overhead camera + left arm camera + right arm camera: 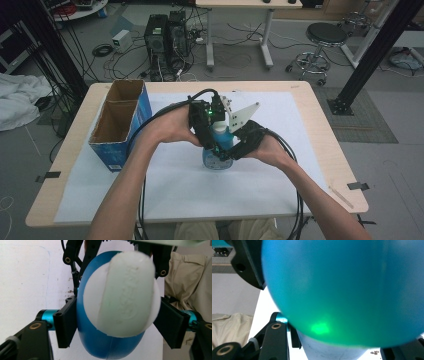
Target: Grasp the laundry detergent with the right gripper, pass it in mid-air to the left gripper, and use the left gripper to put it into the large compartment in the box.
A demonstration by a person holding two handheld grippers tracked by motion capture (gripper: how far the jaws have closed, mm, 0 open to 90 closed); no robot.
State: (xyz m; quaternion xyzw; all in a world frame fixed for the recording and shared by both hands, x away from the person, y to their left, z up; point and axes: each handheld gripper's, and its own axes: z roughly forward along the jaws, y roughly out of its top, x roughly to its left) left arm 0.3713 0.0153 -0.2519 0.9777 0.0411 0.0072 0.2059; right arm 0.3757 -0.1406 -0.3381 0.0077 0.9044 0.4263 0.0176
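Bottle (220,145) of blue plastic with a white cap (125,295) stands on the white sheet (175,185) at the middle of the table (320,130), caught between both tools. The right gripper (235,147) is clamped on the bottle's lower body, and its own view looks straight into blue plastic. The left gripper (212,127) comes at the top; in the left gripper view its black jaws sit against either side of the cap and shoulder, seemingly pressing. Judging from this, the cap is about to be worked. Trouble could come from the rounded, slick shoulder: a grip set on the curve rather than the cap may slide off. Too hard a squeeze below could push liquid out once the cap loosens. A cardboard box (120,125) stands well apart.
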